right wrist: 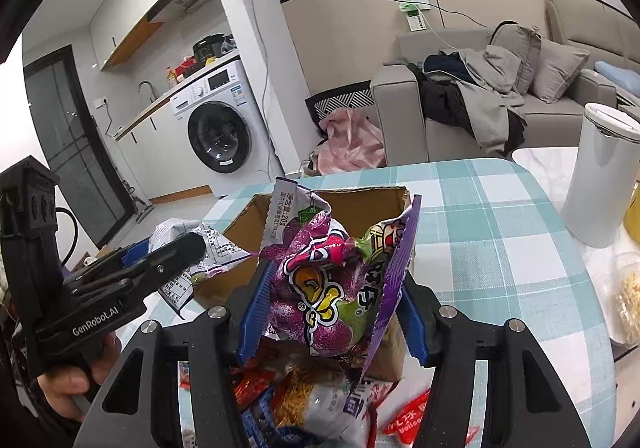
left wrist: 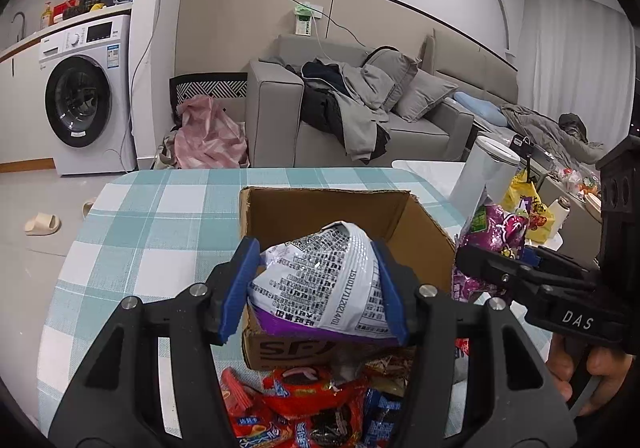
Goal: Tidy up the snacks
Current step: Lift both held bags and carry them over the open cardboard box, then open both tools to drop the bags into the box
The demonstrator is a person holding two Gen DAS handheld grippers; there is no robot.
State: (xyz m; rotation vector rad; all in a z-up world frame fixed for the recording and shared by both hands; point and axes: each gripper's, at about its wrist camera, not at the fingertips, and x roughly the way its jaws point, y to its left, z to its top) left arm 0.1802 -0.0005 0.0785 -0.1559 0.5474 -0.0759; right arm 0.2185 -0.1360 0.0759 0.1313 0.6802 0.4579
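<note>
My left gripper is shut on a white and purple snack bag, printed back side up, held over the near wall of an open cardboard box. My right gripper is shut on a crumpled purple snack bag just in front of the same box. The right gripper shows at the right of the left wrist view with its purple bag. The left gripper shows at the left of the right wrist view. A pile of red and blue snack packets lies below the grippers.
The box stands on a table with a teal checked cloth. A white cylindrical bin stands at the table's right, with a yellow bag beyond it. A grey sofa and a washing machine are behind.
</note>
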